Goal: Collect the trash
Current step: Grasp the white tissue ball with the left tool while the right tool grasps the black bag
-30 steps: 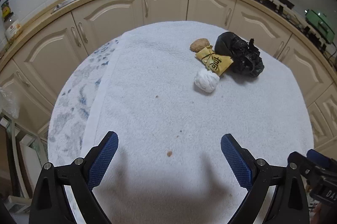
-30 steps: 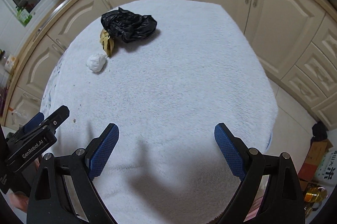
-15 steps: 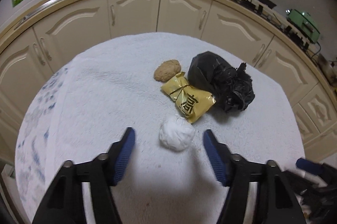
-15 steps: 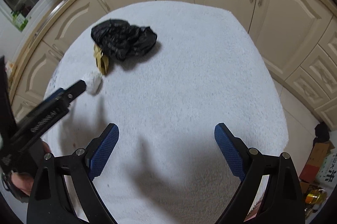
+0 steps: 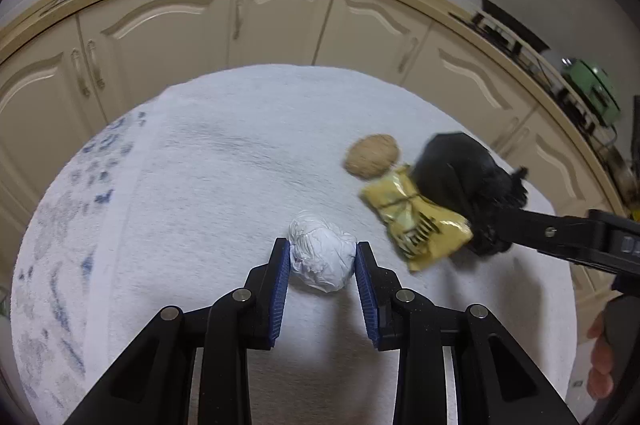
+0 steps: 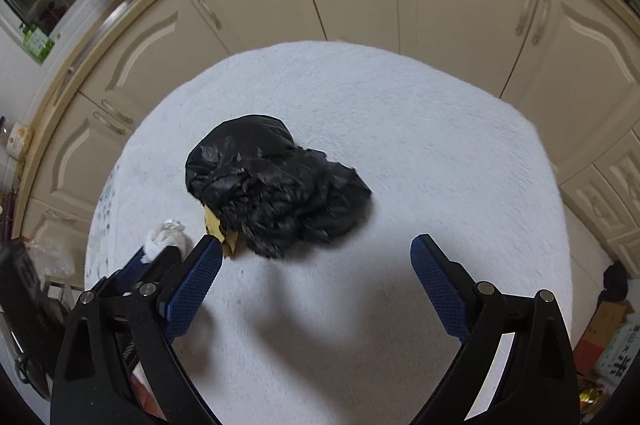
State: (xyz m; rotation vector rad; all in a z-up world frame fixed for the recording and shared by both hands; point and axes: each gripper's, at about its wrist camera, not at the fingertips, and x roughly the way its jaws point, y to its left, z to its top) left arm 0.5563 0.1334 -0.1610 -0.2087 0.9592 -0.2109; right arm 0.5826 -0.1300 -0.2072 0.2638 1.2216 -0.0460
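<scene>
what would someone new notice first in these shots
The left gripper closed on a white paper wad near the middle of the white towel. To its right lie a crumpled black bag, a yellow wrapper against it and a brown lump behind. The right gripper hangs open just short of the bag.

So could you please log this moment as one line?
left tool: shut on crumpled white paper ball | right tool: open, before black plastic bag

The right gripper (image 6: 316, 251) hangs wide open above the white towel (image 6: 420, 145), just short of the crumpled black bag (image 6: 272, 185); a white paper wad (image 6: 166, 235) lies left.
</scene>
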